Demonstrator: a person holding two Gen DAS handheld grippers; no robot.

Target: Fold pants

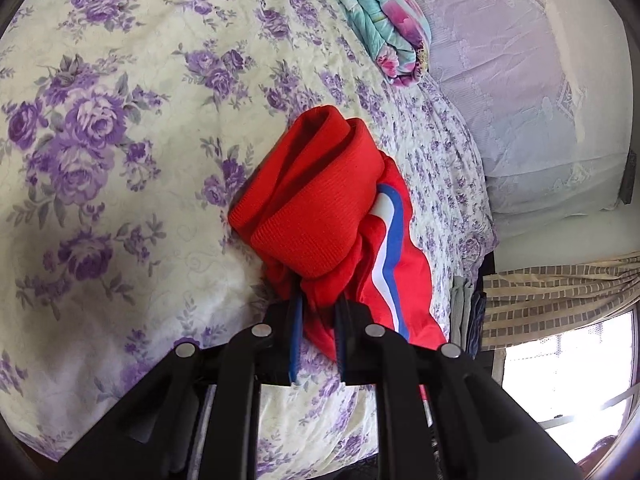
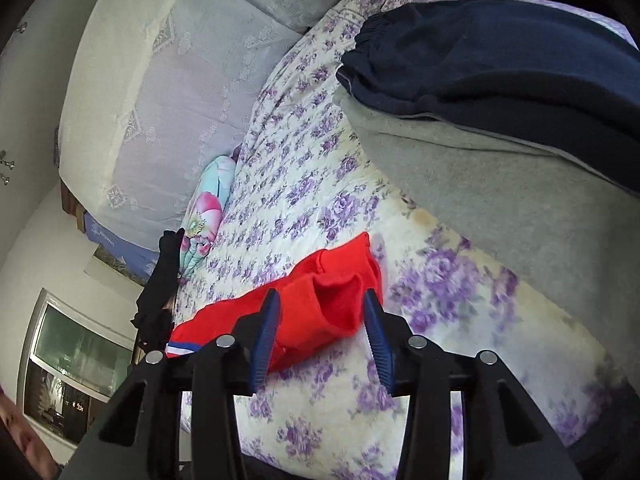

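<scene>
Purple-flowered cream bedspread (image 1: 120, 140) is carrying red knit pants with a white-and-blue stripe (image 1: 320, 208), bunched mid-frame, folding apparently barely begun. Left tongs (image 1: 318, 320) are pinching their fabric; right tongs (image 2: 320, 320) are gaping wide around the cloth.

Red pants (image 1: 320, 208): one, in the middle of the left wrist picture
Grippers: two, left gripper (image 1: 318, 312) and right gripper (image 2: 320, 320), at the bottom
Folded clothes, upper right of the right wrist picture: two, dark blue (image 2: 500, 64) and grey (image 2: 500, 176)
Flowery blue blanket (image 1: 380, 24): one, at the top
</scene>
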